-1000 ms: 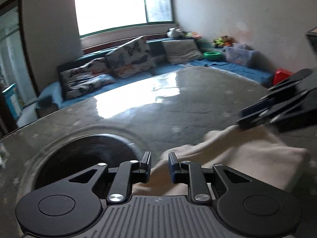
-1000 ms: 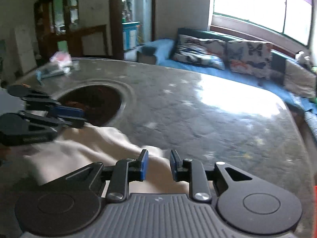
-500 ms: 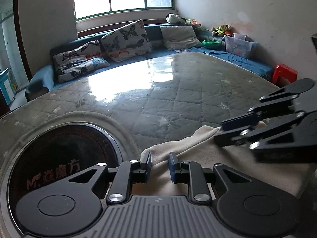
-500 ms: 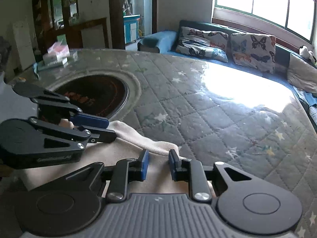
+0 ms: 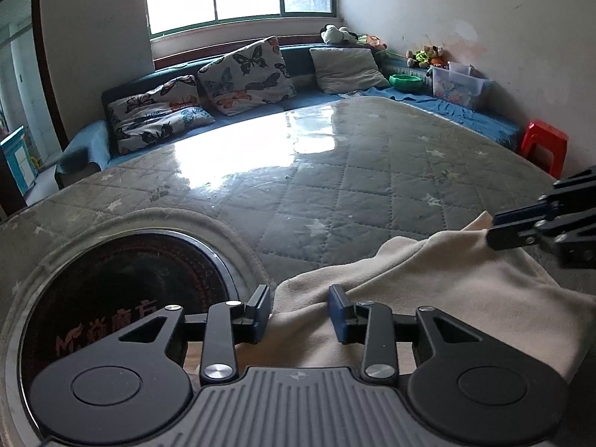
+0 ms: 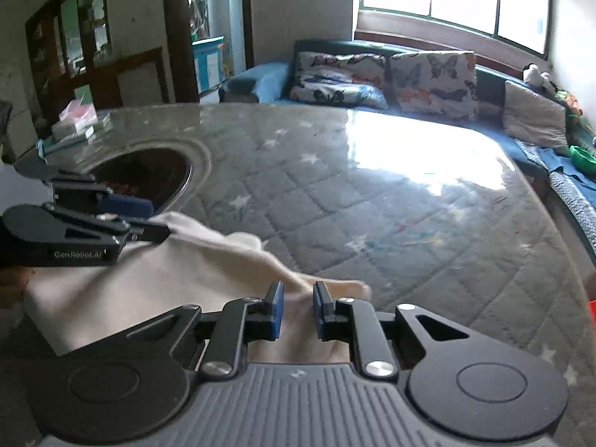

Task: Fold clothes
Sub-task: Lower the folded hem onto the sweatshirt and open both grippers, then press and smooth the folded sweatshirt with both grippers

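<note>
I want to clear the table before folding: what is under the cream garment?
The cream garment lies on the quilted table cover, beside the dark round inset. Whatever lies beneath its folds is hidden.

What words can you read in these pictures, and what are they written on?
"GenRobot.AI": small pale letters on the side of the left claw, seen from the right wrist camera.
A logo like "MF" followed by three Chinese characters, too dim to read surely: on the dark round panel set into the table.
The boxes at the table's far corner: any print is too blurred to read.
No other writing can be read.
</note>
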`<move>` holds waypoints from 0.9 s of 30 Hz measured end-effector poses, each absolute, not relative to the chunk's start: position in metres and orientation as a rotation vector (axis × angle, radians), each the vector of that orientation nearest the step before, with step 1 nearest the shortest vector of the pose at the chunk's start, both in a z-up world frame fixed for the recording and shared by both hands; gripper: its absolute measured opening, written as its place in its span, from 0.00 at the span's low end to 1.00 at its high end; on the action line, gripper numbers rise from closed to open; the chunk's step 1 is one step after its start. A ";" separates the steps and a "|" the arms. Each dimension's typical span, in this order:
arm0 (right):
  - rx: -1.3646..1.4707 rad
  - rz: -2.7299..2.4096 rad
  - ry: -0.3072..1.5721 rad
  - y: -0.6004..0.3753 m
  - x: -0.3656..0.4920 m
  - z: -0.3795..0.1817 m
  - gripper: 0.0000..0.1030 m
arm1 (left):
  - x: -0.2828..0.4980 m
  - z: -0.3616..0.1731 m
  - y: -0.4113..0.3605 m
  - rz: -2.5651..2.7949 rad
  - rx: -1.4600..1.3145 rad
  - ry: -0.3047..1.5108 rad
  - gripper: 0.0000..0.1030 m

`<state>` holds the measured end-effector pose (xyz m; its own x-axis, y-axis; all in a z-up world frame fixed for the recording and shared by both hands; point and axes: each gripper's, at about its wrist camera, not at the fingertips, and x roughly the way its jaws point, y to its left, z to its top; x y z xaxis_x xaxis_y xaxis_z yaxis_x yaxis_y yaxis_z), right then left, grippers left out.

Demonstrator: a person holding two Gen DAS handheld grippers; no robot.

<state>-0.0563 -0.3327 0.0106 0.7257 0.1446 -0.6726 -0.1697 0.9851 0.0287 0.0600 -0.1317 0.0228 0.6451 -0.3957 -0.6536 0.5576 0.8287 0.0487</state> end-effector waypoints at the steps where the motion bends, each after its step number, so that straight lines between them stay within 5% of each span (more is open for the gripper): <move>1: -0.032 0.174 0.736 -0.335 -0.058 0.012 0.15 | 0.060 0.023 -0.131 -0.548 0.251 0.678 0.36; 27: -0.174 0.443 0.752 -0.276 -0.129 0.017 0.15 | -0.050 0.029 -0.112 -0.676 0.208 0.629 0.36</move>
